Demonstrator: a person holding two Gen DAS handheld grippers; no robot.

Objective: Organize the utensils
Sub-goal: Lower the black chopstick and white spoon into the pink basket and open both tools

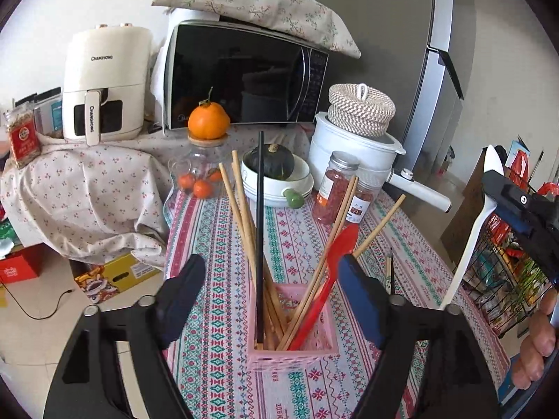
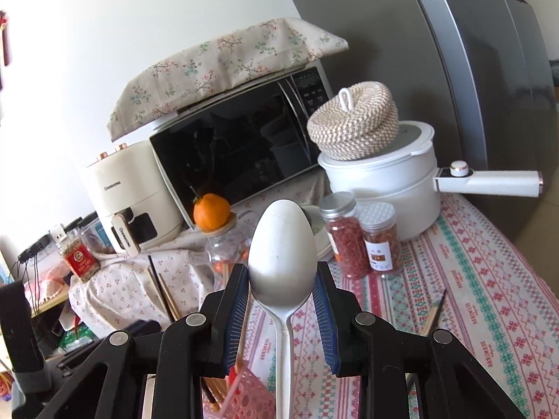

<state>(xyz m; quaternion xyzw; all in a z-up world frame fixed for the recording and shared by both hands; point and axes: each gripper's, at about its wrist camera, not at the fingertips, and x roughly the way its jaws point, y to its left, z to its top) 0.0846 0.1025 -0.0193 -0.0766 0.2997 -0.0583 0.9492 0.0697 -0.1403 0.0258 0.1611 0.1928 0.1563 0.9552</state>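
A pink perforated holder (image 1: 290, 345) stands on the patterned tablecloth and holds several wooden chopsticks (image 1: 244, 209), a black chopstick (image 1: 260, 216) and a red spoon (image 1: 335, 255). My left gripper (image 1: 270, 272) is open, its fingers either side of the holder, just in front of it. My right gripper (image 2: 283, 279) is shut on the bowl of a white spoon (image 2: 283, 244), held upright; it shows at the right in the left wrist view (image 1: 471, 237). The holder's corner shows below it (image 2: 244, 401). Loose chopsticks (image 1: 389, 272) lie on the cloth right of the holder.
Behind the holder stand a bowl with a dark squash (image 1: 276, 174), two spice jars (image 1: 335, 188), a glass jar with an orange on top (image 1: 208, 122), a white pot (image 1: 353, 150), a microwave (image 1: 244, 76) and an air fryer (image 1: 104, 83). A wire rack (image 1: 503, 272) stands at right.
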